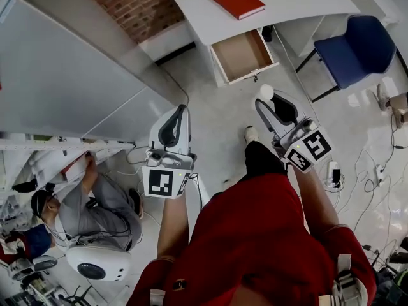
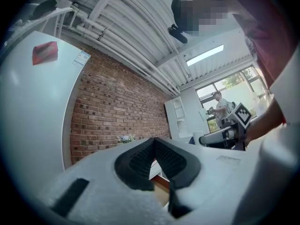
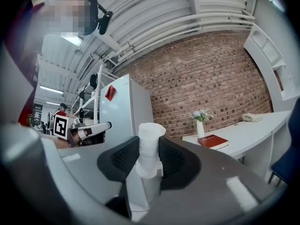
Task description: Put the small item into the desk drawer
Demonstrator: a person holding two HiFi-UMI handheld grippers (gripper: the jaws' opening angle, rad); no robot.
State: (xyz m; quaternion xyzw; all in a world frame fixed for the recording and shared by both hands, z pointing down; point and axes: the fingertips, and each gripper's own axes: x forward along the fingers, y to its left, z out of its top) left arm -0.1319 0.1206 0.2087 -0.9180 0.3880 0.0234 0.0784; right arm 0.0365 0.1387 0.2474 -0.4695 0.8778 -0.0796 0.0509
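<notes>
The small item (image 1: 266,92) is a white roll. My right gripper (image 1: 268,99) is shut on it, and it stands upright between the black pads (image 3: 171,158) in the right gripper view (image 3: 150,149). The desk drawer (image 1: 242,55) is pulled open under the white desk (image 1: 299,8); its brown inside looks bare. The held roll hangs over the floor, a short way in front of the drawer's front edge. My left gripper (image 1: 183,109) is further left and further back, with its jaws closed together on nothing (image 2: 153,142).
A red book (image 1: 236,0) lies on the desk top, also seen from the right gripper (image 3: 213,141) next to a white vase (image 3: 200,125). A blue chair (image 1: 360,46) stands right of the drawer. A person (image 1: 89,203) sits on the floor at the left. Cables (image 1: 376,171) lie at the right.
</notes>
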